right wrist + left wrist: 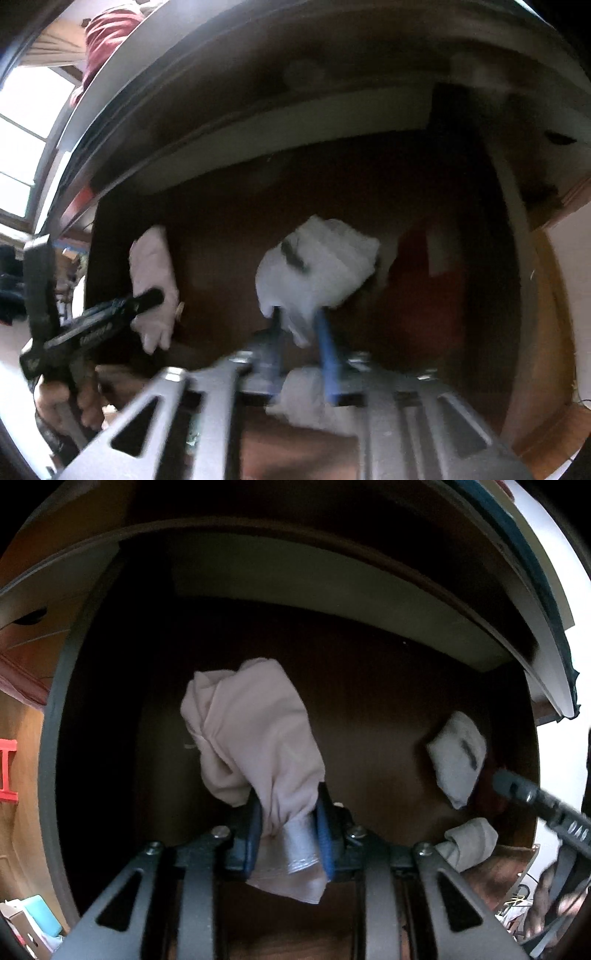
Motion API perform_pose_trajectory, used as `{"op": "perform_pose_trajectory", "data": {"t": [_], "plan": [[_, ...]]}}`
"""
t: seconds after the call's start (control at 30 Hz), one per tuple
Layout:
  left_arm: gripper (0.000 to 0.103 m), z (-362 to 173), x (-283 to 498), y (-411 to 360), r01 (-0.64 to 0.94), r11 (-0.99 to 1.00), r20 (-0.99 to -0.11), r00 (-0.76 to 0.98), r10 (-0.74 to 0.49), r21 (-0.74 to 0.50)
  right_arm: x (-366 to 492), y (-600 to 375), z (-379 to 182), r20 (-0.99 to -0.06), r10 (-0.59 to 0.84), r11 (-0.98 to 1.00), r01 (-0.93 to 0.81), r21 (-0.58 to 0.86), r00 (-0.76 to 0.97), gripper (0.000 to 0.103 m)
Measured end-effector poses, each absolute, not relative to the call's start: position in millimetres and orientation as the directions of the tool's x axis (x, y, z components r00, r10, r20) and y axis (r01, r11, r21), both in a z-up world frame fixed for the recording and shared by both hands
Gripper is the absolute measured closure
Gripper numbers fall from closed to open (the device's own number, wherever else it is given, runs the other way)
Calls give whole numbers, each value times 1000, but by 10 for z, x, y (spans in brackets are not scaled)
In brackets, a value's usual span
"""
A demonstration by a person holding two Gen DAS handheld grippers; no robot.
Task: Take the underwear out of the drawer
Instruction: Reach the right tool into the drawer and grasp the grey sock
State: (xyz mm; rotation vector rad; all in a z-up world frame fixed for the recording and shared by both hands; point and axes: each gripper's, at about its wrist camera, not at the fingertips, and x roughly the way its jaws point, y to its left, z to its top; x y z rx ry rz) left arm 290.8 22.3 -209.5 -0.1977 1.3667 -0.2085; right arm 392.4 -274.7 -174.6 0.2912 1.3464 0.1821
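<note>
Left wrist view, near first: left gripper (288,834) fingers nearly closed, pinching a bunched beige underwear piece (251,731) by its hem; rest hangs fwd over the drawer (369,701) floor, so grip looks set for pulling it up and out. Right wrist view: right gripper (301,354), blue fingers part-open w/ a white underwear piece (317,266) bunched between them; blur makes it hard to tell if pads press, though cloth appears off the floor. Another grey-white folded piece (471,840) lies by the drawer's near edge. Farther in, something red (417,266) sits at the drawer's side. Writing: dark mark on the white piece and lettering on a gripper body, both unreadable.
</note>
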Motion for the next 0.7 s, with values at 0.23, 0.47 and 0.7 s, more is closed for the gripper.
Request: {"op": "perform_pose_trajectory", "data": {"t": [0.23,0.47,0.7], "plan": [[79,-1984,2910,98,47,967,-945,206,-255,-251,4160,-2893,-1774,-946,274,956,60,287,174,32],[79,-1950,2946,40,24,961,-939,207,-275,-276,4365,-2701,-1978,-983,148,987,46,154,112,32],[79,-1839,2829,-127,54,960,-932,233,-279,-274,4409,-2436,-2035,-995,30,992,-125,17,98,49]]}}
